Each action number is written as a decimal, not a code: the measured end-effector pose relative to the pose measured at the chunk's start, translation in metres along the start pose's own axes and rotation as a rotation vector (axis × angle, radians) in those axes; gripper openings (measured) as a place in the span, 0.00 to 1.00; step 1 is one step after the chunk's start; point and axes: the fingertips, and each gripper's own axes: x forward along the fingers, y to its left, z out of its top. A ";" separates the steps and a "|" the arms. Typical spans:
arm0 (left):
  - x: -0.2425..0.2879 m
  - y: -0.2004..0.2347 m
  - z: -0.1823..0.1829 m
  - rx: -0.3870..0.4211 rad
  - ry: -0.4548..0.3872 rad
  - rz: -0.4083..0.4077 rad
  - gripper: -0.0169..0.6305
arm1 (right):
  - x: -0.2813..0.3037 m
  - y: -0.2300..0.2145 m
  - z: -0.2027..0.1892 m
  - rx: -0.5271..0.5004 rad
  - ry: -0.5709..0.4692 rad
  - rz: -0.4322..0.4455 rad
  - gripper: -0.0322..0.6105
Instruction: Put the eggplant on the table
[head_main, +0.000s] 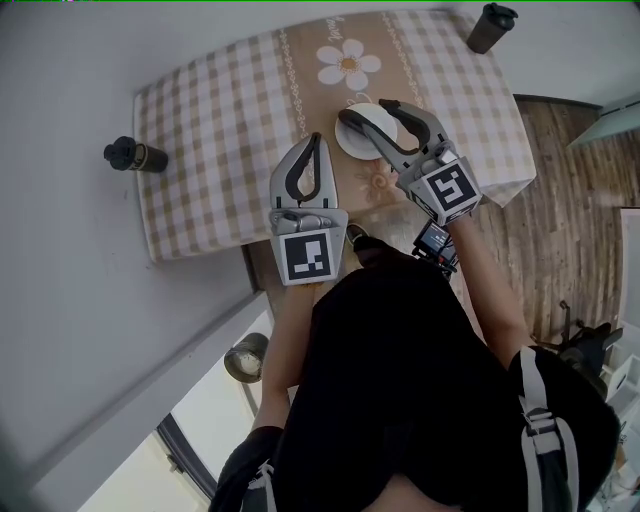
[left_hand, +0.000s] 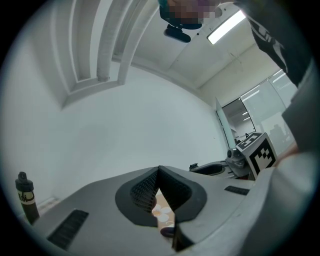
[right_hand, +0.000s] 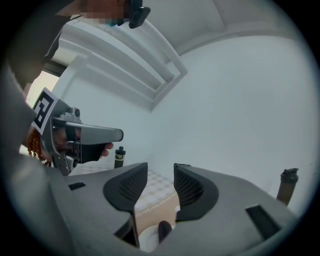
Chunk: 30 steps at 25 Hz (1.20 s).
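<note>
From the head view, the left tongs (head_main: 316, 140) hung over the beige-and-white checked cloth worktop (head_main: 220, 130). The right tongs (head_main: 367, 110) hung over a round white plate (head_main: 352, 146) near its middle.

In the left gripper view, the tongs' tips met on nothing, and a small dark purple eggplant (left_hand: 167, 231) showed below.

In the right gripper view, the tongs stood apart and empty, with the eggplant lying on the plate beneath the gap.

The checked tablecloth (head_main: 220, 110) is soft, matt woven cloth, and the white plate (head_main: 355, 147) on it looks like smooth, glazed ceramic. The left gripper (head_main: 317, 138) and right gripper (head_main: 365, 110) are matt grey plastic, their jaws lined with black, finely ridged pads. The floor (head_main: 570, 230) is wood plank with a low sheen
</note>
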 end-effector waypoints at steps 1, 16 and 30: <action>0.001 0.000 0.001 0.000 -0.003 0.000 0.03 | -0.001 0.000 0.005 -0.002 -0.011 -0.002 0.32; -0.002 -0.002 0.022 -0.002 -0.055 0.010 0.03 | -0.025 0.015 0.045 -0.028 -0.109 -0.041 0.20; -0.022 -0.009 0.012 -0.009 -0.043 0.025 0.03 | -0.051 0.026 0.031 -0.014 -0.115 -0.124 0.06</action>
